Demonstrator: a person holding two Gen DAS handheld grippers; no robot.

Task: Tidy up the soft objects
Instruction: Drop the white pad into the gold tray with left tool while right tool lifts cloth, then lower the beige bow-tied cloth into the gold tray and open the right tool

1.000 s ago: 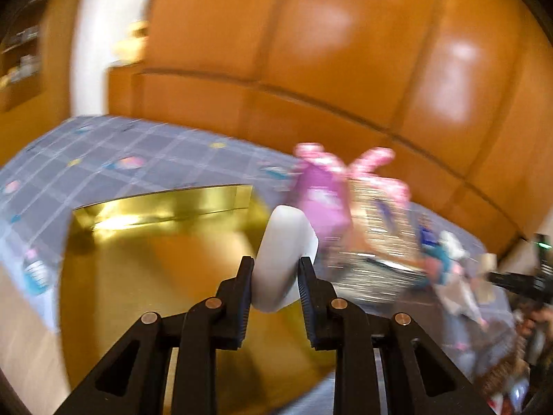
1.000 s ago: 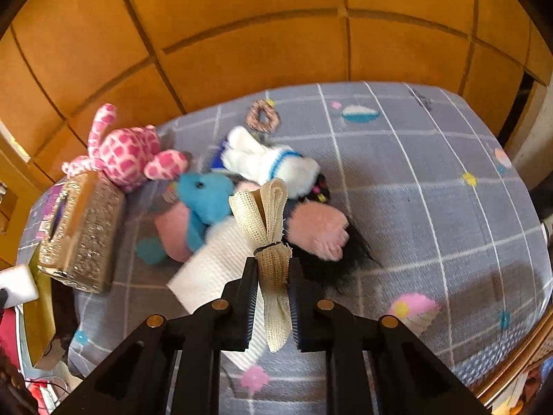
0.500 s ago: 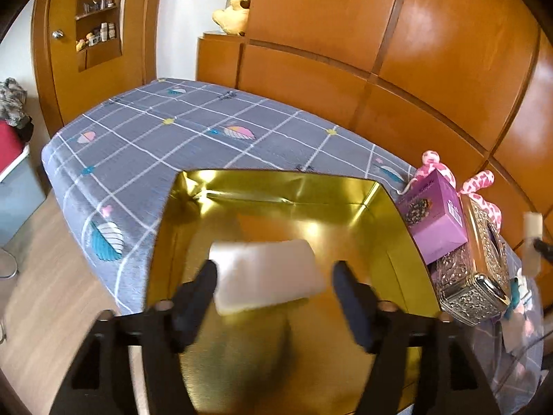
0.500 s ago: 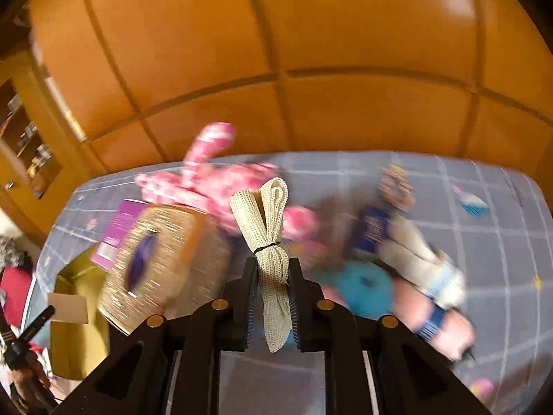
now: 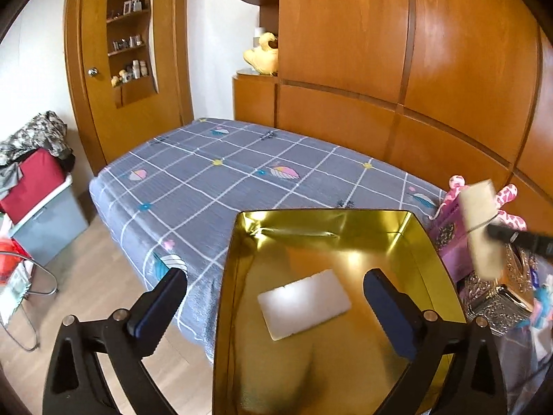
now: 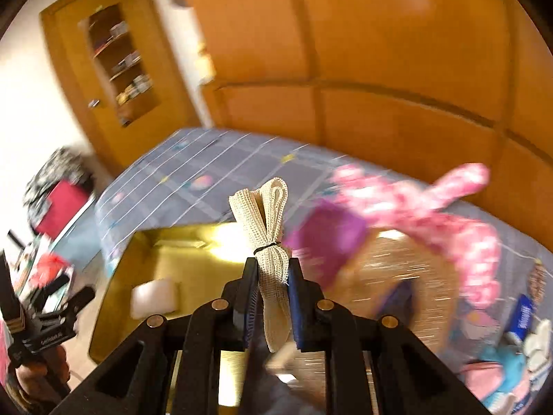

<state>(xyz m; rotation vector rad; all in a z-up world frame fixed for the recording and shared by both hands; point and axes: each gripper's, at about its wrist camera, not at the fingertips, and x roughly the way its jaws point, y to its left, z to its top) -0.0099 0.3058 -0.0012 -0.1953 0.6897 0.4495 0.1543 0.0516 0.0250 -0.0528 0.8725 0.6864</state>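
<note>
A gold box (image 5: 428,263) stands open on the bed. A white sponge (image 5: 304,303) lies flat on its floor. My left gripper (image 5: 274,299) is wide open above the box, and the sponge lies below between its fingers. My right gripper (image 6: 273,283) is shut on a folded beige mesh cloth (image 6: 268,221) tied with a black band. It holds the cloth in the air to the right of the box (image 6: 145,269). The cloth also shows in the left wrist view (image 5: 482,228). The sponge shows blurred in the right wrist view (image 6: 155,297).
A pink spotted plush (image 6: 449,207), a purple box (image 6: 328,242) and a glittery case (image 5: 497,297) lie right of the gold box. More plush toys (image 6: 508,363) lie at far right. The bed's grey checked cover (image 5: 224,169) stretches beyond. A red bin (image 5: 31,186) stands on the floor left.
My left gripper opened and let go of the white sponge, which now lies in the gold box. My right gripper swung left with the mesh cloth towards the box.
</note>
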